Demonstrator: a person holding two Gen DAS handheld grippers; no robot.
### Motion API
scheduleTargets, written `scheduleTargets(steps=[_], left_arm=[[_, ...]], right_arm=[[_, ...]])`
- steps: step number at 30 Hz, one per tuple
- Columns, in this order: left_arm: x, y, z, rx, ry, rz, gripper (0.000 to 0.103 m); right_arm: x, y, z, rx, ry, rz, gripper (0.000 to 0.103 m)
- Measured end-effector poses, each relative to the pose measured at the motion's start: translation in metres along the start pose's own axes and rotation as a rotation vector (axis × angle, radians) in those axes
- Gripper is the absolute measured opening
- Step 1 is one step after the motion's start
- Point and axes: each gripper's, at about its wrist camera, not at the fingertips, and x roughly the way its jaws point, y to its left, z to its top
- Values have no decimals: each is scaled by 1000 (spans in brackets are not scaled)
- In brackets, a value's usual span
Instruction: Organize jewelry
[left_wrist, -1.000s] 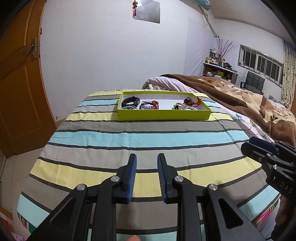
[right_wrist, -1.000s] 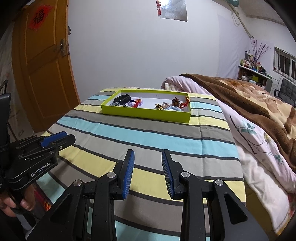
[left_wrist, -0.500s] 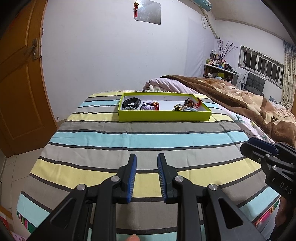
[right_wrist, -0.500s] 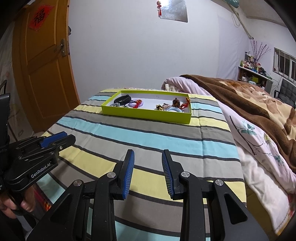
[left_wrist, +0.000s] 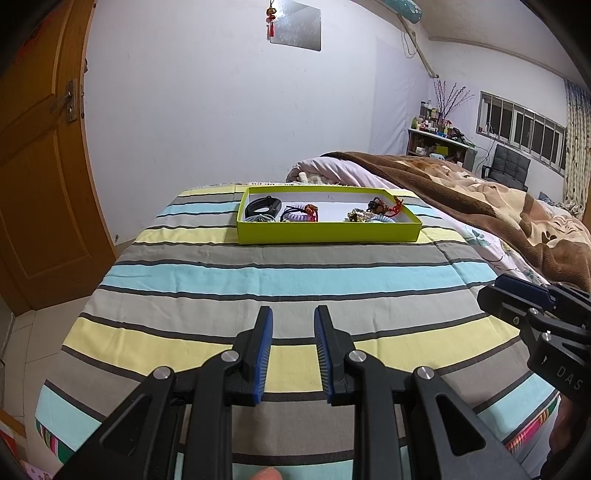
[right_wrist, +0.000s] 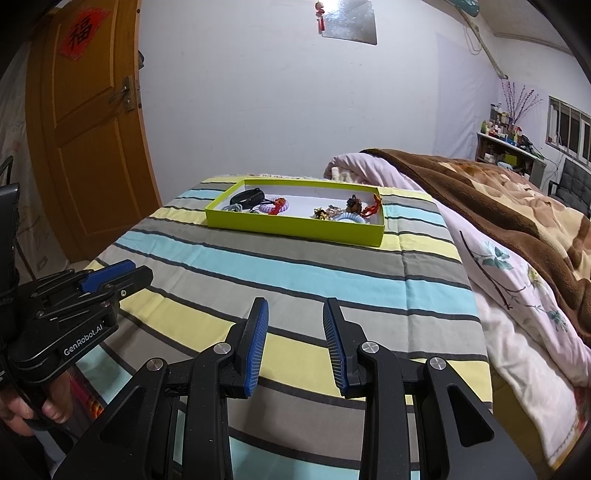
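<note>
At the far end of the striped cover (left_wrist: 280, 273) sits the green tray (left_wrist: 328, 232), holding the black band (left_wrist: 263, 207) and tangled bracelets (right_wrist: 275, 206). They look light and limp, so I'd pinch one strand. My left gripper (left_wrist: 292, 334) and right gripper (right_wrist: 295, 325) hang part open, empty. Since a second ago, I've edged slightly nearer.

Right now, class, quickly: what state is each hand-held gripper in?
Left hand-held gripper: open, holding nothing, over the striped cloth.
Right hand-held gripper: open, holding nothing.
</note>
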Motion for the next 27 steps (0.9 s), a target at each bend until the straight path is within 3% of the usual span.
scheduleTargets(steps=[27], left_arm=[[5, -2, -1, 14, 15, 21, 24]], right_arm=[[1, 1, 0, -5, 4, 2, 32]])
